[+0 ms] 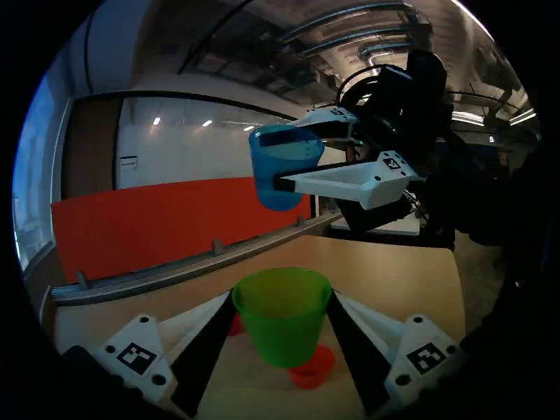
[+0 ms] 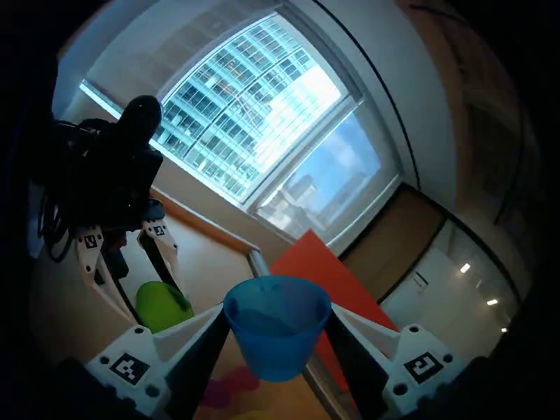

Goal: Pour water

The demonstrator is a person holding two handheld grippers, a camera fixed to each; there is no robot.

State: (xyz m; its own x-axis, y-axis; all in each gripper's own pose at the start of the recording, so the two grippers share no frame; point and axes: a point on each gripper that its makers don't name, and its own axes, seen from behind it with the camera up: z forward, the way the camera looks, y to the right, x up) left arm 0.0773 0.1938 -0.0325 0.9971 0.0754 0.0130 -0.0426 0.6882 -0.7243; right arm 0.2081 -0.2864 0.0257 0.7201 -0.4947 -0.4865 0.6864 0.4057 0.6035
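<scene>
Green cup (image 1: pixel 283 325) is clamped between both fingers of left gripper (image 1: pixel 281 308), over the counter (image 1: pixel 399 269). Blue cup (image 2: pixel 277 332) is clasped by right gripper (image 2: pixel 277 315), raised higher.

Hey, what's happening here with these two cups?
A person is working two handheld grippers. The left gripper is shut on a green cup, held upright low over the wooden table. The right gripper is shut on a blue cup, raised higher than the green one. No water is pouring yet.
</scene>
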